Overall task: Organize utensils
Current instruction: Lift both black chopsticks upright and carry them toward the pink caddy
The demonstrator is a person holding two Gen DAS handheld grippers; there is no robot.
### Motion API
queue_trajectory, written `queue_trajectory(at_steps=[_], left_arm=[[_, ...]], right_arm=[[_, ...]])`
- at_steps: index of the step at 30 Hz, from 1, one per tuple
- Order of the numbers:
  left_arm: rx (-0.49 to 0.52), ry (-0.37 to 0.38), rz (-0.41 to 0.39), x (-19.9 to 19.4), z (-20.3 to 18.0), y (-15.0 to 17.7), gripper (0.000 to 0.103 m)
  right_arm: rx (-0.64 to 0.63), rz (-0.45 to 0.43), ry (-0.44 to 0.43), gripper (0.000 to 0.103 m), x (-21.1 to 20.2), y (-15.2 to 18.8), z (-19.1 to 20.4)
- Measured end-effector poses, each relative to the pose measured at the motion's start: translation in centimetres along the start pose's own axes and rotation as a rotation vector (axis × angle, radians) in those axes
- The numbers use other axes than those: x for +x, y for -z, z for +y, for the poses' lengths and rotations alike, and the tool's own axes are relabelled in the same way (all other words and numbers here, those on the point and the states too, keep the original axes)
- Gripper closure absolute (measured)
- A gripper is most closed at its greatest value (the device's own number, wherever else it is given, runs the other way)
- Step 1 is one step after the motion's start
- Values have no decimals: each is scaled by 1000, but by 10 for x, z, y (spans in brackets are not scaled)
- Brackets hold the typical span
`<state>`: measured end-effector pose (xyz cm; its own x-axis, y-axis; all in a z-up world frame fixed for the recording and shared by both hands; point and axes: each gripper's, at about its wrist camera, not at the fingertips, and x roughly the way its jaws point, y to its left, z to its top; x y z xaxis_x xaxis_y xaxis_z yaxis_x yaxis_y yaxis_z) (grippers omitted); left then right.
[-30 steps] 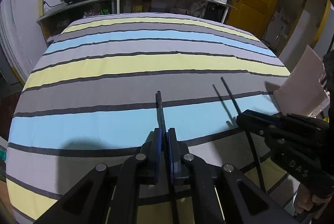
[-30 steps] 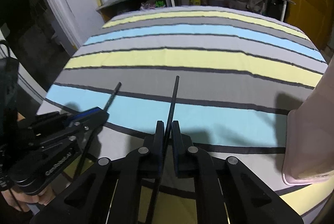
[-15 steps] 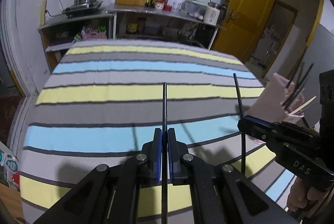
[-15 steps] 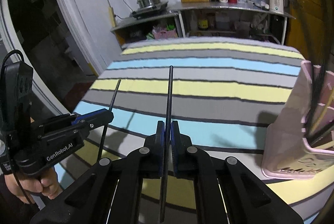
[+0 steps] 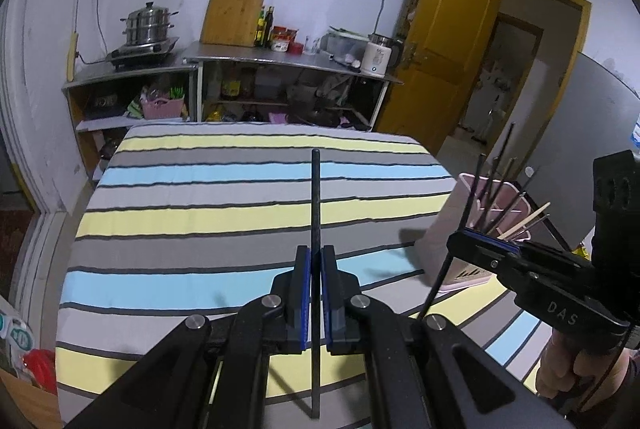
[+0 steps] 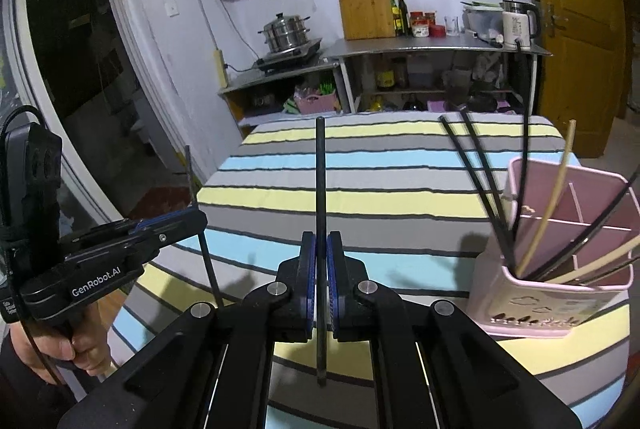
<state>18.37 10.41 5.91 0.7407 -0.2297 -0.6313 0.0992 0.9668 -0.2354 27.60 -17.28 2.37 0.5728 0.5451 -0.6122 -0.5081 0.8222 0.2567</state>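
Now both my claws ride higher above the striped cloth [image 5: 224,225] than a second ago. On the right stands the pink divided holder [image 6: 556,293], with black and pale chopsticks leaning in its compartments. My left gripper [image 5: 315,261] is clamped on one black chopstick [image 5: 315,197] pointing straight ahead; my right gripper [image 6: 321,249] pinches another black chopstick [image 6: 320,173] the same way.

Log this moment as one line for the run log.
left gripper: shut on black chopstick | right gripper: shut on black chopstick | pink utensil holder: upright on striped cloth, chopsticks inside
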Motion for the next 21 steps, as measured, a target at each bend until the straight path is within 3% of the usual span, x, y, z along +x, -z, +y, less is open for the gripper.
queue_trajectory(at_steps=[21], left_arm=[[48, 60, -3, -20, -37, -5, 98]], right_arm=[[19, -68, 26, 98, -51, 5, -14]])
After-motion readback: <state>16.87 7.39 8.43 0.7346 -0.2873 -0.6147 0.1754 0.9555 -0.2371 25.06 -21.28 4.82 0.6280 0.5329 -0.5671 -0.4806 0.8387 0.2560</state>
